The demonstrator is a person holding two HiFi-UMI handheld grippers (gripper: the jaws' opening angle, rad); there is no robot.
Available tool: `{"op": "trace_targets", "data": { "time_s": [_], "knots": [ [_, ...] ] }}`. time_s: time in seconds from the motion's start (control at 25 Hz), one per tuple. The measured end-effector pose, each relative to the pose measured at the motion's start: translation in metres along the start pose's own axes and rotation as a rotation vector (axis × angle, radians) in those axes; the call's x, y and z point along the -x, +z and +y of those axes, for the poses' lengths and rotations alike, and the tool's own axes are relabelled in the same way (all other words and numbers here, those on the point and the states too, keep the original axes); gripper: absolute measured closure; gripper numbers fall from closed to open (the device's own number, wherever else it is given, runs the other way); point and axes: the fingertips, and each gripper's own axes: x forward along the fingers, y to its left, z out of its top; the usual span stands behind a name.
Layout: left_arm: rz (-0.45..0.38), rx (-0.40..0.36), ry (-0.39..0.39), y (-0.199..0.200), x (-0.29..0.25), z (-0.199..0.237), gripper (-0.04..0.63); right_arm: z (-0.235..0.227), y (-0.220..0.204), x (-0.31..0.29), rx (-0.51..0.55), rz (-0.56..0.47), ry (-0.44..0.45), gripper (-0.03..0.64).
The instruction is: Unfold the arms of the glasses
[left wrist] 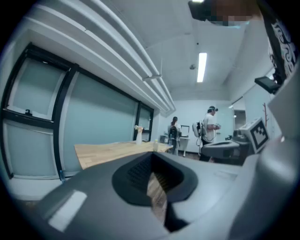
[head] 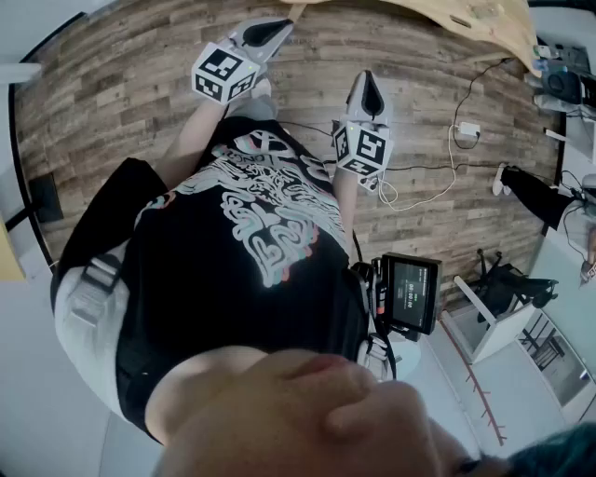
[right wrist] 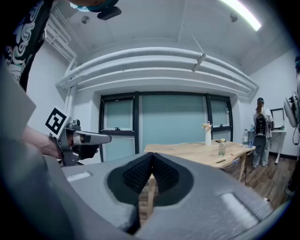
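While your grey left gripper [head: 270,30] and right gripper [head: 370,86] hang clenched and empty, clear of the light wooden table [right wrist: 197,151], no glasses show; approaching shut could knock them.

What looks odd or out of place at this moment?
No glasses show in any view. The left gripper and the right gripper are both shut on nothing, held over the wooden floor rather than the table. A loose white cable trails across the floor. Nothing looks spilled or broken.
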Motion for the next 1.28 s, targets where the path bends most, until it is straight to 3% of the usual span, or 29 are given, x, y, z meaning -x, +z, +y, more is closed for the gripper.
{"op": "trace_targets", "data": {
  "time_s": [0.52,0.76,0.96,1.28],
  "knots": [
    [0.026,-0.018,0.002,-0.004,0.003,0.0,0.606,0.006,-0.002,0.001,-0.014,0.006,0.008,0.618],
    [0.029,0.048,-0.001,-0.006,0.003,-0.007,0.606,0.019,-0.006,0.0,-0.037,0.007,0.075,0.618],
    [0.058,-0.009,0.09,-0.007,0.003,0.001,0.606,0.02,-0.004,-0.002,-0.031,-0.01,0.075,0.618],
    [0.061,-0.028,0.079,-0.007,-0.008,0.001,0.606,0.025,0.0,-0.016,0.007,-0.014,0.123,0.617]
  ]
}}
